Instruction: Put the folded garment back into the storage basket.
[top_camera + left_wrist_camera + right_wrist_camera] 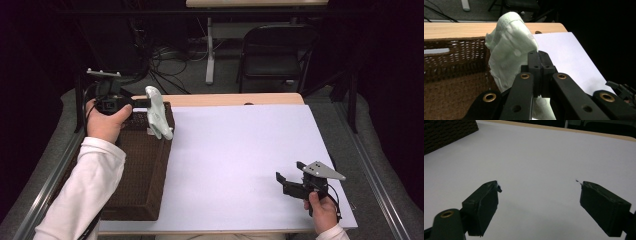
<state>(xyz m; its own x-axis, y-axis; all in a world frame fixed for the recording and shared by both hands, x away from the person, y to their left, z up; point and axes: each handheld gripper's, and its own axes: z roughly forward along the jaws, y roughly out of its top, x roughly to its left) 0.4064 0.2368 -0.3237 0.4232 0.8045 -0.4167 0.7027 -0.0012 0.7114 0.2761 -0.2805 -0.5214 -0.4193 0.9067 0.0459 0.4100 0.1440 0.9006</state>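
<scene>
A pale white cloth (158, 113) hangs in the air over the right rim of the brown wicker basket (131, 185), pinched by my left gripper (144, 103). In the left gripper view the black jaws are pressed together at the gripper (539, 55) with the cloth (509, 42) draped from them. My right gripper (289, 176) rests low over the white table sheet (240, 150) at the front right. Its jaws stand wide apart (539, 195) with nothing between them.
The basket takes up the left side of the table, its far wall (454, 57) close behind the cloth. A bare wooden table strip (230, 99) runs along the back. A black folding chair (275, 55) and cables lie on the floor beyond.
</scene>
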